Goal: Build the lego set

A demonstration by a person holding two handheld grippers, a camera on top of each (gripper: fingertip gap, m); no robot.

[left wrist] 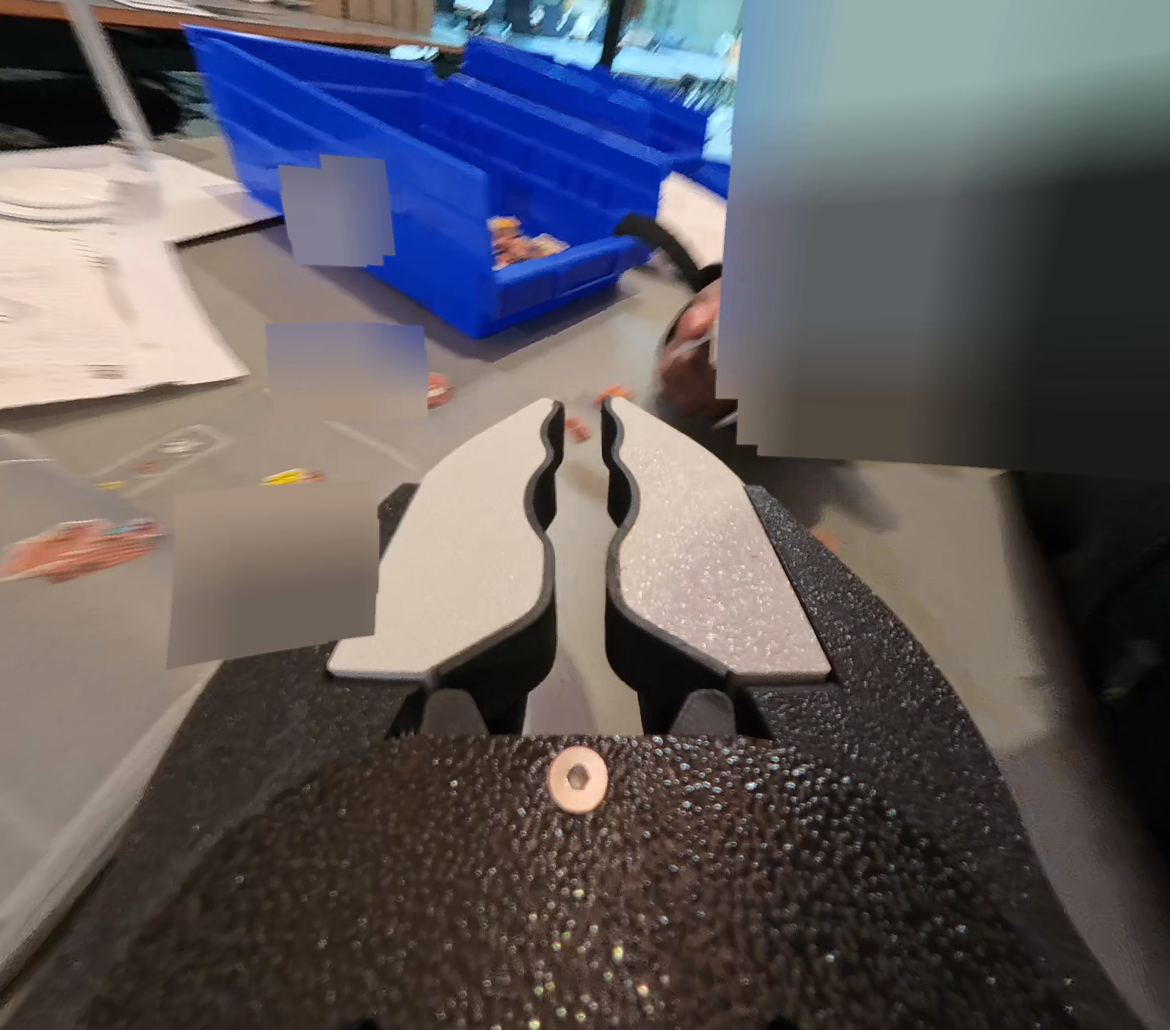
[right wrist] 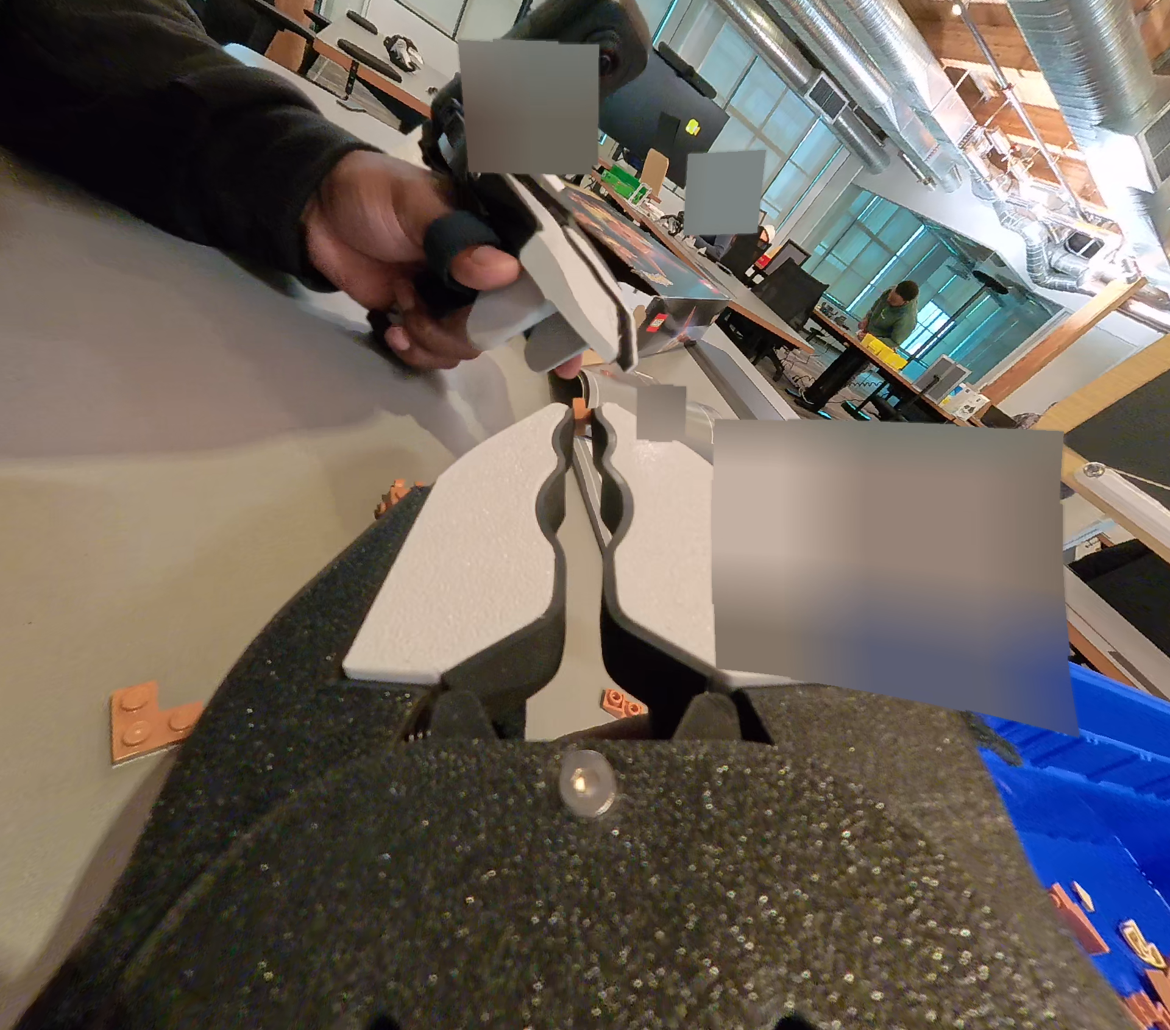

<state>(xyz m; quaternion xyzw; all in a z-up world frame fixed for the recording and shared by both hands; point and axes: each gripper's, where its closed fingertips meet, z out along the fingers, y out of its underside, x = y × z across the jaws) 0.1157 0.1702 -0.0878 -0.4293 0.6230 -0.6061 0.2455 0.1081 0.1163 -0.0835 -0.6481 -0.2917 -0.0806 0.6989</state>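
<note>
Right gripper (right wrist: 582,420): jaws nearly together, tips clamped on a small orange brick piece (right wrist: 580,408). It's held up off the grey tabletop (right wrist: 158,525), and the view is strongly tilted, so the gripper is rolled over.

Left gripper (left wrist: 582,414): jaws slightly apart, nothing between the pads. A small orange piece (left wrist: 577,430) shows through the gap but lies on the tabletop beyond, not gripped. The right view shows the left hand (right wrist: 392,265) wrapped round the handle with the left gripper angled down, its tips just above and close to the right gripper's held piece; not visibly touching.

Around them:
- Blue bin (left wrist: 443,189) far-centre in the left view, holding a small pile of mixed orange pieces (left wrist: 519,243).
- A second blue bin (right wrist: 1076,809) near right in the right view, a few brown pieces inside.
- Flat orange L-shaped plate (right wrist: 149,724) loose on the tabletop, near left of the right gripper. More orange bits are scattered near both grippers.
- White paper sheets (left wrist: 95,316) on the left.
- A printed box (right wrist: 684,316) lies beyond the grippers.

Left view is motion-blurred, so small parts are hard to identify.
</note>
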